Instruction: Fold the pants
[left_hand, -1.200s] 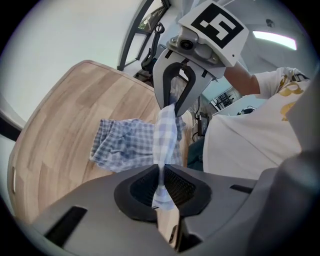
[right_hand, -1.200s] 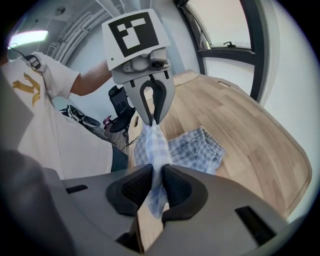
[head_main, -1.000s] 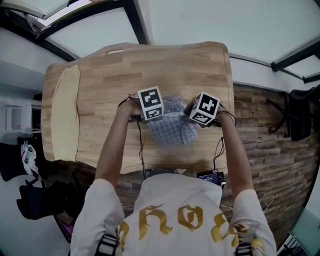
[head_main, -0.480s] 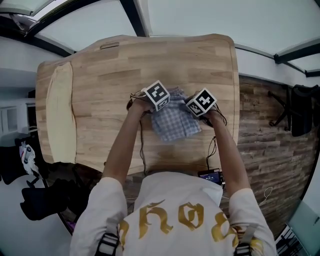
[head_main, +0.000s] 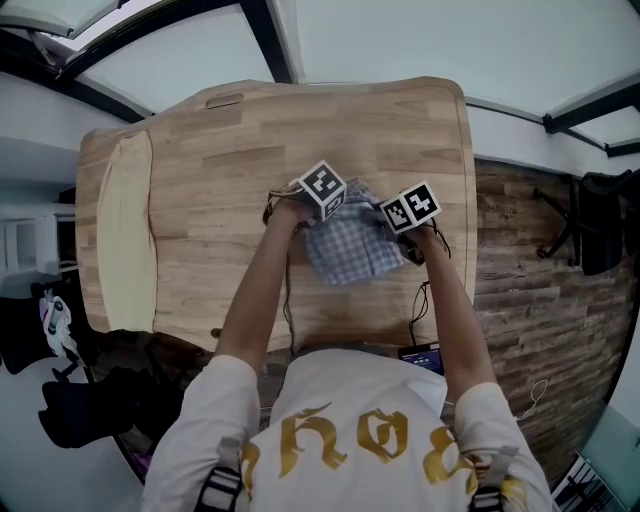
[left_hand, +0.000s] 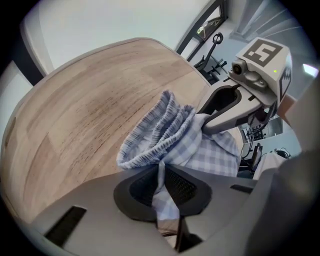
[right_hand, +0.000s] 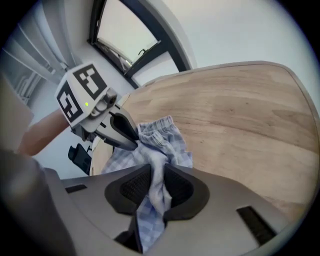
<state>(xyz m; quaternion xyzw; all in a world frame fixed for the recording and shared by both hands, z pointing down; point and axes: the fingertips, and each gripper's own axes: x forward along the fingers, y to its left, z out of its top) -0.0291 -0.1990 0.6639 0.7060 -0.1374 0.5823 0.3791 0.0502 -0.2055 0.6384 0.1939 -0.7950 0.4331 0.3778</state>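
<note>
Pants (head_main: 350, 250): head view; checked cloth bunched on the surface (head_main: 200, 160), between both grippers, lowered since a second ago, so a fold is being laid.
Arms: stretched forward, grippers pointing steeply down.
Left gripper (left_hand: 162, 185): left gripper view; clamped tight on cloth below the waistband (left_hand: 150, 135).
Right gripper (right_hand: 154, 187): right gripper view; jaws opening, cloth between them.
</note>
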